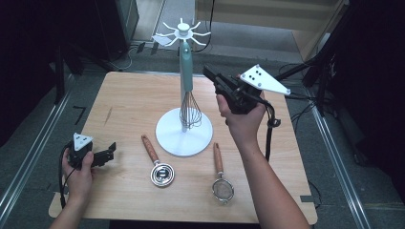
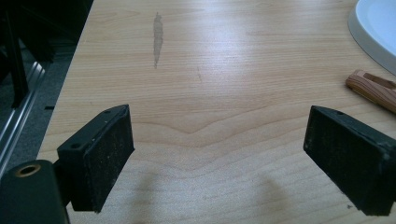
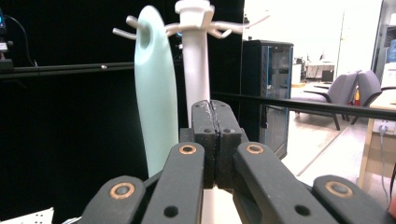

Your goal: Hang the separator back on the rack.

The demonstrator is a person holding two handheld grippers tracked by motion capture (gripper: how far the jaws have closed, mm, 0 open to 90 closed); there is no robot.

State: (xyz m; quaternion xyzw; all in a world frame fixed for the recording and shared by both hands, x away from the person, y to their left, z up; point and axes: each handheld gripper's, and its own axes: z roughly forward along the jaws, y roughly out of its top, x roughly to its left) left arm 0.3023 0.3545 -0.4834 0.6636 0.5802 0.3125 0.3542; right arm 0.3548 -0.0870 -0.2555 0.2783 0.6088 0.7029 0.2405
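Left gripper [image 1: 111, 151] at lower left of the high view, jaws wide apart, nothing between them, resting at the table [image 1: 129, 95] edge. Wooden-handled spoon [image 1: 157, 164] and strainer [image 1: 220, 179] lie lower centre. Whisk [image 1: 188, 90] hangs by its mint handle from the white rack [image 1: 184, 133], centre. Right gripper [image 1: 210, 75] upper right of centre, jaws closed and empty, just beside the whisk handle.

Matt wood table [image 1: 124, 102]; wire whisk [image 1: 190, 110], glossy mint handle.
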